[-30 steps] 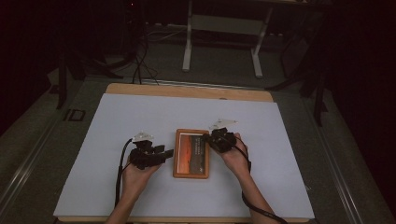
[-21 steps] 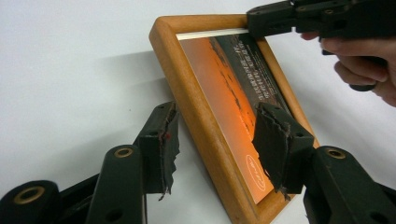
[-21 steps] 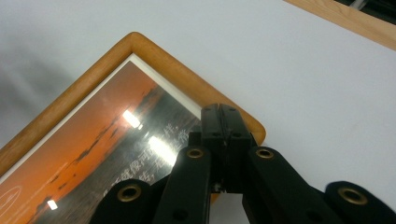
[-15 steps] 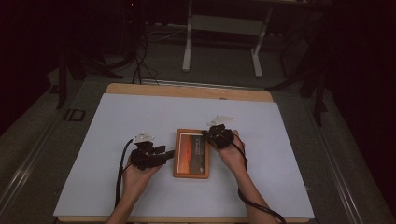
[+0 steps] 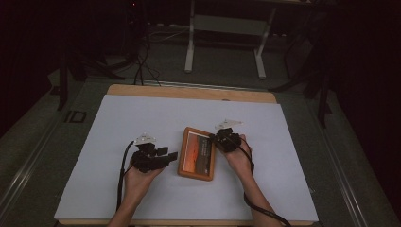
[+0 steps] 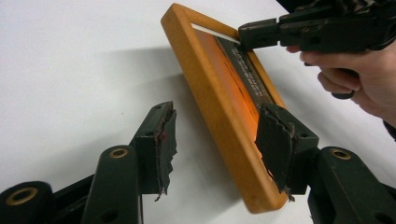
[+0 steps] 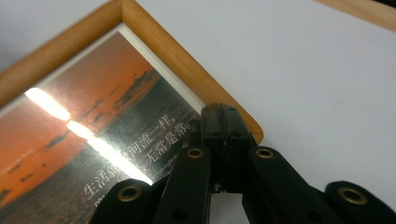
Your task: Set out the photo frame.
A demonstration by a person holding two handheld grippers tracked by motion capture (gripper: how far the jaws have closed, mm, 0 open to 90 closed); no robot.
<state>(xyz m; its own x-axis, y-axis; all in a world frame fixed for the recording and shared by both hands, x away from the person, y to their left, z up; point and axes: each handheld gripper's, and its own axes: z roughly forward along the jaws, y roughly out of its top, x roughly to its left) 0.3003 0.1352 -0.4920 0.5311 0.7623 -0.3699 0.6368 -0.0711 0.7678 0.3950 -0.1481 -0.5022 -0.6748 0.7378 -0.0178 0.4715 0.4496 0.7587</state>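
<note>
A wooden picture frame (image 5: 196, 153) with an orange sunset print lies on the white table cover, slightly skewed. My left gripper (image 5: 170, 155) sits at its left side, open. In the left gripper view, the jaws (image 6: 217, 144) straddle the frame's near rail (image 6: 233, 140). The left pad stands clear of the wood and the right pad is over the print. These jaws have just been opening, with the rail still between them. My right gripper (image 5: 215, 138) is shut with nothing in it. Its joined tips (image 7: 223, 116) rest at the frame's (image 7: 154, 46) right rail near a corner.
The white cover (image 5: 142, 118) spreads wide around the frame, and the table's wooden edge (image 5: 189, 92) shows at the back. A cable (image 5: 122, 175) trails from the left gripper toward the front edge. Metal stand legs (image 5: 191, 42) rise on the floor beyond the table.
The left gripper's jaws stand a little wider around the frame's rail. The frame looks slightly more skewed. Both hands have stayed almost where they were.
</note>
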